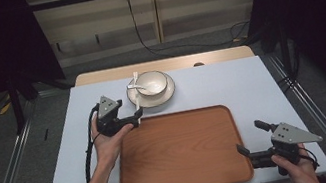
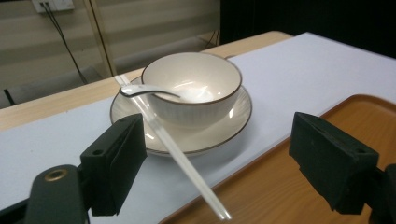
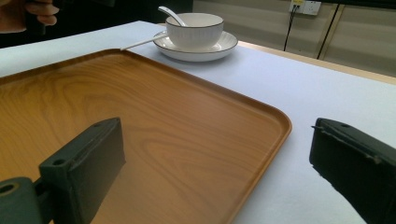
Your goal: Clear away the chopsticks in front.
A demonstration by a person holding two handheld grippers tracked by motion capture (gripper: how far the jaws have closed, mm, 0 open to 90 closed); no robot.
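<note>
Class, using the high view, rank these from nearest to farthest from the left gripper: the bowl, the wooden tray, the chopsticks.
Measured from the left gripper:
1. Chopsticks: their near end lies right at its fingers, leaning off the plate's left side.
2. Wooden tray: its far left corner sits just below the fingers, almost as close as the chopsticks.
3. Bowl: farther back, on the plate, spoon inside.

Cut off and blurred parts

The pale translucent chopsticks (image 2: 180, 156) blur at their near tips; the white ceramic spoon's (image 2: 154, 90) bowl end lies hidden inside the cream ceramic bowl (image 2: 194, 88); the brown wooden tray (image 3: 154, 121) is cropped at the picture's edges.
</note>
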